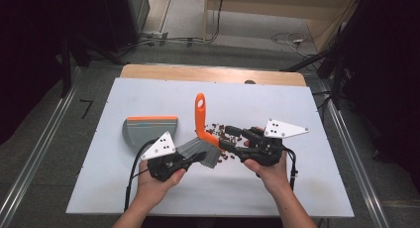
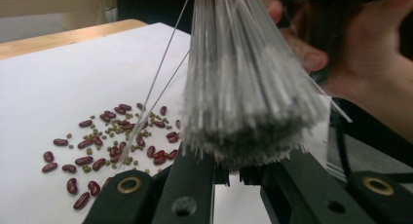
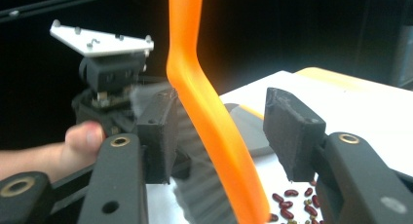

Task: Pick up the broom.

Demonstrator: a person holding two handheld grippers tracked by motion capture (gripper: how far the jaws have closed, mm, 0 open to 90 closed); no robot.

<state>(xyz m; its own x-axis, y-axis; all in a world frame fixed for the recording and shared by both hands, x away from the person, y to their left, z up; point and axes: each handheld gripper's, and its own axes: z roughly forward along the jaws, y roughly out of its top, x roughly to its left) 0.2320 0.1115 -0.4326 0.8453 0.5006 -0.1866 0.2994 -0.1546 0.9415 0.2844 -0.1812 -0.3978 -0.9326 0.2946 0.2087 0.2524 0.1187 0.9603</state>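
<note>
Jaws of the left hand-held gripper pinch the brush's grey bristles. The right hand-held gripper stands open around the orange handle, not touching.

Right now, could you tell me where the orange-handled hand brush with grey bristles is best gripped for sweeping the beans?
Grip the orange-handled brush on its slim handle above the bend, coming from the right side. That part is narrow and bare, and it already stands between the open right tongs. The left tongs pinch only the soft bristles.

White-topped table with scattered red and green beans and a grey-orange dustpan.
</note>
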